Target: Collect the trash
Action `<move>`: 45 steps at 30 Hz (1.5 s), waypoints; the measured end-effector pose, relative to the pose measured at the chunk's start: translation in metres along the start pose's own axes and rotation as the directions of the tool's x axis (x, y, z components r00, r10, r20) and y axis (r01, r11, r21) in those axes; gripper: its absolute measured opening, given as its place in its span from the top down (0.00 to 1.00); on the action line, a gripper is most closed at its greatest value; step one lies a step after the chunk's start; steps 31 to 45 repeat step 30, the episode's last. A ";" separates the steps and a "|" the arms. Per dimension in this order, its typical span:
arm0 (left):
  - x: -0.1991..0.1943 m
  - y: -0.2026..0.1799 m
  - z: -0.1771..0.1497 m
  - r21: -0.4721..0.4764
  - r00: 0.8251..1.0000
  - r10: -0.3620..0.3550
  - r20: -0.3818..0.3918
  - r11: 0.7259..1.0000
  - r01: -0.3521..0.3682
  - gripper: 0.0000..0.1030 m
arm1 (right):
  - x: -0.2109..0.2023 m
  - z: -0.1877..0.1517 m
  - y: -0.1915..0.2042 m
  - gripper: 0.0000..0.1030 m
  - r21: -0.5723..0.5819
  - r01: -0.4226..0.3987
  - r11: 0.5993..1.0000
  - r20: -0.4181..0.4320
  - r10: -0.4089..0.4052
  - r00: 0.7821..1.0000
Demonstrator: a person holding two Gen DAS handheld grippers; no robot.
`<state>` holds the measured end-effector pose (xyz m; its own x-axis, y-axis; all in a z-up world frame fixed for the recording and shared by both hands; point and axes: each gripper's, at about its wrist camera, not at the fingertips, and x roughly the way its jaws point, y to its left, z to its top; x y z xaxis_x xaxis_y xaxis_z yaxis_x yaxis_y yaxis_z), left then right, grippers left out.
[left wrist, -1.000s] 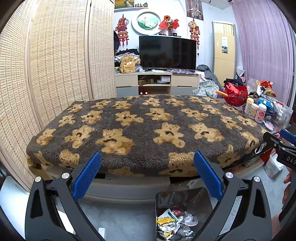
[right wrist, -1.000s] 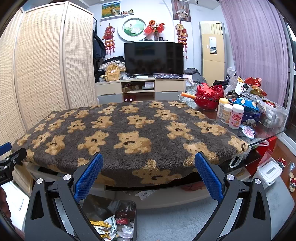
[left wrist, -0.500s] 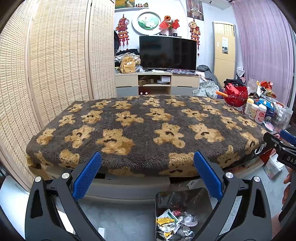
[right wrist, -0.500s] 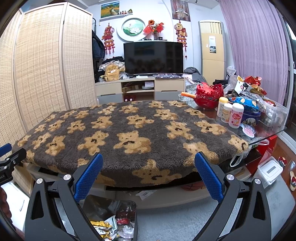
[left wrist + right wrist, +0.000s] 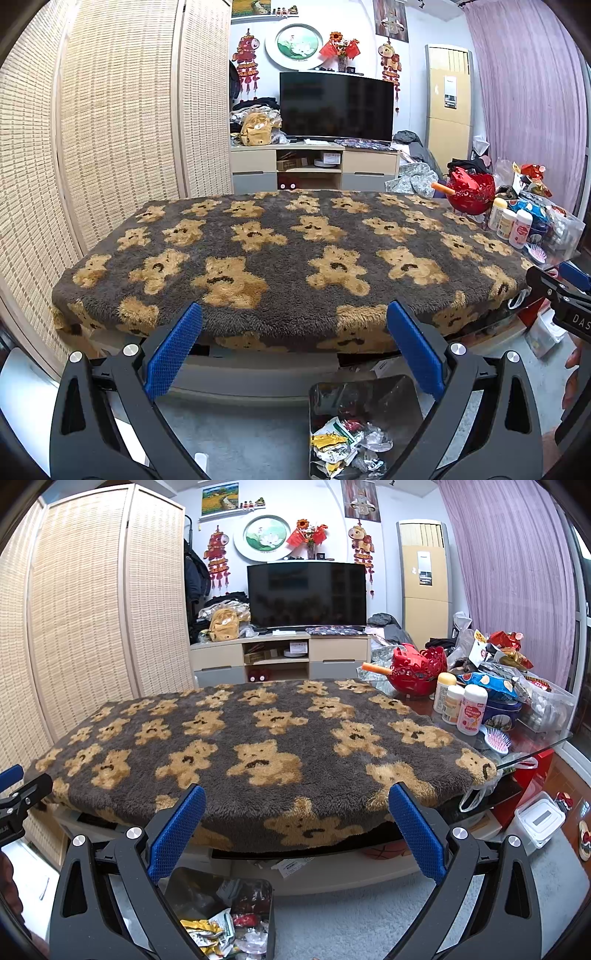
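Trash [image 5: 347, 443] is lying crumpled in the bin [image 5: 402, 391] on the floor, right at the near edge of the table, wrappers in yellow, white, red and clear plastic piled at its bottom. From the right wrist view the same trash [image 5: 221, 934] is showing low and left, inside the dark bin [image 5: 271, 915].

The left gripper [image 5: 293, 347] is hovering above the floor in front of the table, its blue pads spread wide with nothing between them. The right gripper [image 5: 297, 827] is doing the same, jaws wide apart and empty, sitting to the right of the bin. Each tool is peeking into the other's view at the frame edge.

The blanket [image 5: 288, 258], brown with tan bears, is covering most of the table and lying bare of any litter. At the far right end, on the uncovered glass, a red basket [image 5: 417, 672] is standing beside white bottles [image 5: 471, 709] and a pink hairbrush [image 5: 496, 740].
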<state>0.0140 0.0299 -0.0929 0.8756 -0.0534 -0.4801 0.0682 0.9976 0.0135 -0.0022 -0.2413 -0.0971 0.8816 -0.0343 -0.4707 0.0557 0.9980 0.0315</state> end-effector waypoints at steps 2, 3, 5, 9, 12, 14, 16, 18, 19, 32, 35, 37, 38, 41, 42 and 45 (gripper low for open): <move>0.000 -0.002 0.001 0.010 1.000 0.025 0.001 1.000 -0.025 0.08 | 0.000 -0.001 0.001 0.03 0.001 0.001 1.000 0.000 -0.001 1.000; 0.000 -0.003 0.001 0.013 0.999 0.036 -0.001 0.999 -0.036 0.08 | 0.000 -0.001 0.001 0.03 0.003 0.001 1.000 0.000 -0.001 1.000; 0.001 -0.005 0.002 0.013 0.999 0.047 -0.009 0.999 -0.047 0.08 | 0.000 -0.001 0.001 0.03 0.004 0.000 1.000 -0.001 0.000 1.000; 0.000 -0.009 0.001 0.031 0.997 0.074 0.002 0.997 -0.074 0.08 | 0.001 -0.002 0.002 0.03 0.006 0.003 1.000 -0.005 -0.003 1.000; -0.004 -0.010 0.001 0.021 0.998 0.058 0.020 0.998 -0.058 0.08 | 0.001 -0.002 0.002 0.03 0.006 0.003 1.000 -0.005 -0.003 1.000; -0.004 -0.011 0.002 0.016 0.998 0.055 0.022 0.998 -0.056 0.08 | 0.001 -0.002 0.003 0.03 0.007 0.002 1.000 -0.006 -0.002 1.000; -0.004 -0.012 0.001 0.015 0.998 0.056 0.020 0.998 -0.057 0.08 | 0.001 -0.002 0.003 0.03 0.008 0.003 1.000 -0.006 -0.003 1.000; -0.004 -0.011 0.001 0.010 0.999 0.051 0.017 0.999 -0.051 0.08 | 0.001 -0.002 0.002 0.03 0.008 0.004 1.000 -0.005 -0.004 1.000; -0.004 -0.011 0.001 0.010 0.999 0.047 0.015 0.999 -0.047 0.08 | 0.001 -0.002 0.002 0.03 0.008 0.004 1.000 -0.005 -0.004 1.000; -0.005 -0.016 0.001 0.045 0.999 0.039 0.014 0.998 -0.039 0.08 | -0.001 -0.005 0.007 0.03 0.006 0.005 1.000 -0.007 -0.005 1.000; -0.005 -0.016 0.001 0.045 0.999 0.039 0.014 0.998 -0.039 0.08 | -0.001 -0.005 0.007 0.03 0.006 0.005 1.000 -0.007 -0.005 1.000; -0.005 -0.016 0.001 0.045 0.999 0.039 0.014 0.998 -0.039 0.08 | -0.001 -0.005 0.007 0.03 0.006 0.005 1.000 -0.007 -0.005 1.000; -0.005 -0.016 0.001 0.045 0.999 0.039 0.014 0.998 -0.039 0.08 | -0.001 -0.005 0.007 0.03 0.006 0.005 1.000 -0.007 -0.005 1.000; -0.005 -0.016 0.001 0.045 0.999 0.039 0.014 0.998 -0.039 0.08 | -0.001 -0.005 0.007 0.03 0.006 0.005 1.000 -0.007 -0.005 1.000; -0.005 -0.016 0.001 0.045 0.999 0.039 0.014 0.998 -0.039 0.08 | -0.001 -0.005 0.007 0.03 0.006 0.005 1.000 -0.007 -0.005 1.000; -0.005 -0.016 0.001 0.045 0.999 0.039 0.014 0.998 -0.039 0.08 | -0.001 -0.005 0.007 0.03 0.006 0.005 1.000 -0.007 -0.005 1.000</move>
